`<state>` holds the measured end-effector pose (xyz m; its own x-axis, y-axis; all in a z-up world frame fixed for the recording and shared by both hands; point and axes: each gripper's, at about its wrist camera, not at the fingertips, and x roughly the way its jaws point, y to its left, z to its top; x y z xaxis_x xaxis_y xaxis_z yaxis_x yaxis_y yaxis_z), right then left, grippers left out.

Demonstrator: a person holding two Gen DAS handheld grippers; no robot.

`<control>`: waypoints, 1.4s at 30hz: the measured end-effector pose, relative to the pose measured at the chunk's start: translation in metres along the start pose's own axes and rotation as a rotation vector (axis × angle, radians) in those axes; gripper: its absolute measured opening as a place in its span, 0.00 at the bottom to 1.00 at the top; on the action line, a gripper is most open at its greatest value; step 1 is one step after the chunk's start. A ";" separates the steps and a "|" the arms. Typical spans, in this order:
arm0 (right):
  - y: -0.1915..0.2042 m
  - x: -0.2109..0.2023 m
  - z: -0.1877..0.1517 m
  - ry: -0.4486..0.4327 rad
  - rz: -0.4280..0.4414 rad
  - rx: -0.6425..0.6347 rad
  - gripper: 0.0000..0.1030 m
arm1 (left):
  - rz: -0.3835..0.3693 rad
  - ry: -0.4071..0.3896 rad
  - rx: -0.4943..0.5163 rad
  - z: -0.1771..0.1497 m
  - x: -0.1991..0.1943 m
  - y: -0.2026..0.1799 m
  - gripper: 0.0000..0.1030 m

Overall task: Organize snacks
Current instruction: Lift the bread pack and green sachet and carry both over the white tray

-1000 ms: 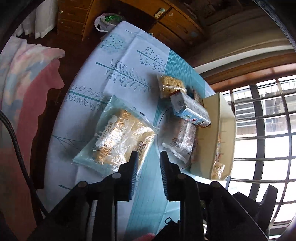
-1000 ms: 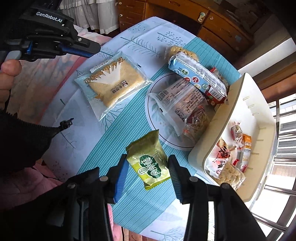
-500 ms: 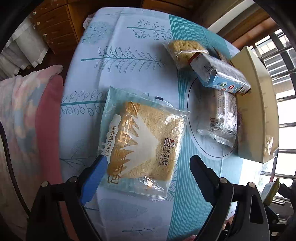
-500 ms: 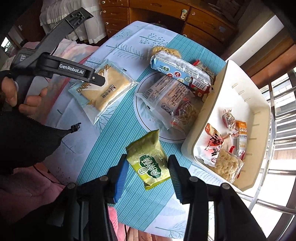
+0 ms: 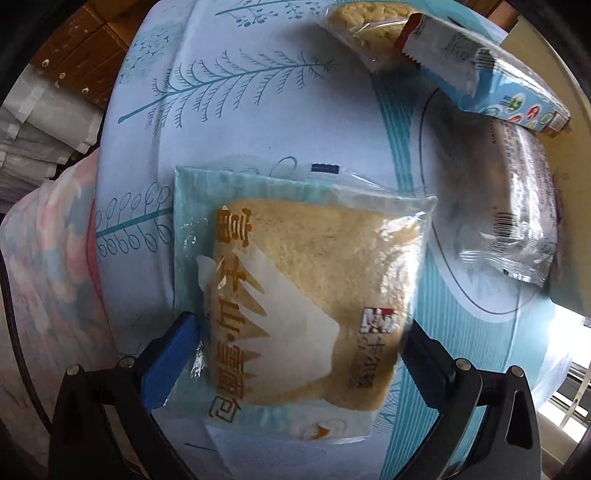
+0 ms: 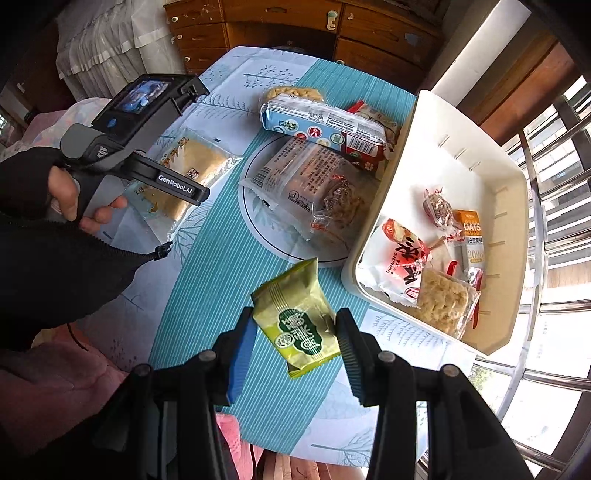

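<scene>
Sitting flat on the worktop (image 5: pixel 258 122) is the big bread packet (image 5: pixel 299 299), clear wrap with a pale teal border and orange lettering, and the left tongs (image 5: pixel 299 347) are spread wide around its near end. Its blue-padded left finger looks to be touching the wrapper edge, the other one sits just beside the opposite side, so nothing is squeezed.

Over on the other side, the right tongs (image 6: pixel 295 332) are clamped on the green snack pouch (image 6: pixel 299 317), one finger on each side, pouch tilted and lifted above the teal striped runner (image 6: pixel 207 295).

Just right of that is the white bin (image 6: pixel 472 158) near the window bars. It already holds a red and white packet (image 6: pixel 402 254), an orange oats sachet (image 6: pixel 471 236), a small wrapped candy (image 6: pixel 437 206) and a beige cracker bar (image 6: pixel 443 299).

Between the bread and the bin there's a little pile: a clear wrapped cake (image 6: pixel 306 173) on the round printed circle of the cloth, a blue biscuit pack (image 6: pixel 321 125) leaning on it, and a bag of puffed rice stuff (image 5: pixel 369 22) behind. Wooden drawers (image 6: pixel 280 26) sit at the back.
</scene>
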<state>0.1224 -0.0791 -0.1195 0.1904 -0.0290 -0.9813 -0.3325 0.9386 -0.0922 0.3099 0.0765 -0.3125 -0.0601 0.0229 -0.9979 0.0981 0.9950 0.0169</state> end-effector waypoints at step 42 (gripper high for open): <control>-0.165 -0.016 -0.035 -0.171 0.124 -0.142 0.43 | -0.053 -0.194 -0.117 -0.019 -0.196 -0.175 0.68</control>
<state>0.1422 -0.2451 -0.0942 0.2893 0.1530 -0.9449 -0.4870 0.8734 -0.0077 0.2858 -0.1001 -0.1183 0.1312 -0.0375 -0.9906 -0.0171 0.9990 -0.0401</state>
